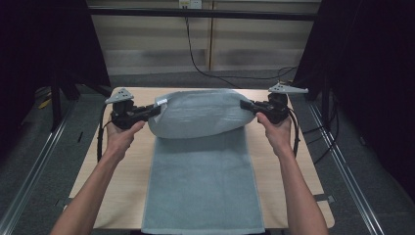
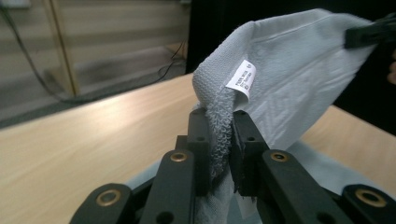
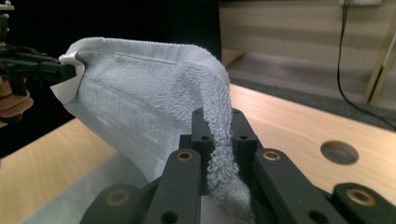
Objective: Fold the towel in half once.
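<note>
A grey towel (image 1: 200,161) lies lengthwise down the middle of the wooden table (image 1: 122,171). Its far end is lifted off the table and hangs stretched between the two grippers. My left gripper (image 1: 157,109) is shut on the towel's far left corner (image 2: 219,126), beside a white label (image 2: 243,79). My right gripper (image 1: 243,105) is shut on the far right corner (image 3: 219,140). The lifted part sags over the flat part below it. The towel's near end hangs over the table's front edge.
A round hole (image 3: 339,152) is cut in the table near the right gripper. Black cables (image 1: 205,63) run over the floor beyond the table. Metal rails (image 1: 29,171) run along both sides of the table.
</note>
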The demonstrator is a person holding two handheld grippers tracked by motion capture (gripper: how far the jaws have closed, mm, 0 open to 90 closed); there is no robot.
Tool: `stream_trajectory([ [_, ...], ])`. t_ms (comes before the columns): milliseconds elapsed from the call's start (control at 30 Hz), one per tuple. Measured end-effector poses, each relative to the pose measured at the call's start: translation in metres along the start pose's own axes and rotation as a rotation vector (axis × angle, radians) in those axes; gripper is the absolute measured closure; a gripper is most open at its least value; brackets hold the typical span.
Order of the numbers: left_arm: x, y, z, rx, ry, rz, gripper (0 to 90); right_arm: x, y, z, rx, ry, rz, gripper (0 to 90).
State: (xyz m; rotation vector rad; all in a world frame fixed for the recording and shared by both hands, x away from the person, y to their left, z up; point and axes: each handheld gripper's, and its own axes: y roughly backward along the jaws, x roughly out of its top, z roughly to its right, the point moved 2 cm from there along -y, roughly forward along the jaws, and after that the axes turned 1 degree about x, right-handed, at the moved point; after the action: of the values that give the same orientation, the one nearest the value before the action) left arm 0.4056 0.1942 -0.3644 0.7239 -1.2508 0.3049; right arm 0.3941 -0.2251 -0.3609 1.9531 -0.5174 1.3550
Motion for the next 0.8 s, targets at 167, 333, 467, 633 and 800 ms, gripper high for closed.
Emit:
stream_trajectory([
  [167, 0.001, 0.03, 0.018, -0.04, -0.023, 0.046, 80.2, 0.004, 0.026, -0.026, 0.048, 0.053, 0.019, 84.5],
  [333, -0.029, 0.048, 0.037, -0.074, -0.025, 0.008, 80.1, -0.009, 0.044, -0.05, 0.071, 0.099, -0.016, 84.4],
  [467, -0.072, 0.052, 0.048, -0.093, 0.0, -0.058, 79.9, -0.051, 0.048, -0.065, 0.105, 0.09, -0.086, 84.2],
  [633, -0.114, 0.052, 0.065, -0.13, -0.001, -0.149, 79.2, -0.111, 0.049, -0.077, 0.125, 0.049, -0.176, 82.2],
  [800, -0.148, 0.057, 0.08, -0.175, -0.007, -0.212, 78.1, -0.148, 0.065, -0.087, 0.158, 0.005, -0.212, 75.7],
])
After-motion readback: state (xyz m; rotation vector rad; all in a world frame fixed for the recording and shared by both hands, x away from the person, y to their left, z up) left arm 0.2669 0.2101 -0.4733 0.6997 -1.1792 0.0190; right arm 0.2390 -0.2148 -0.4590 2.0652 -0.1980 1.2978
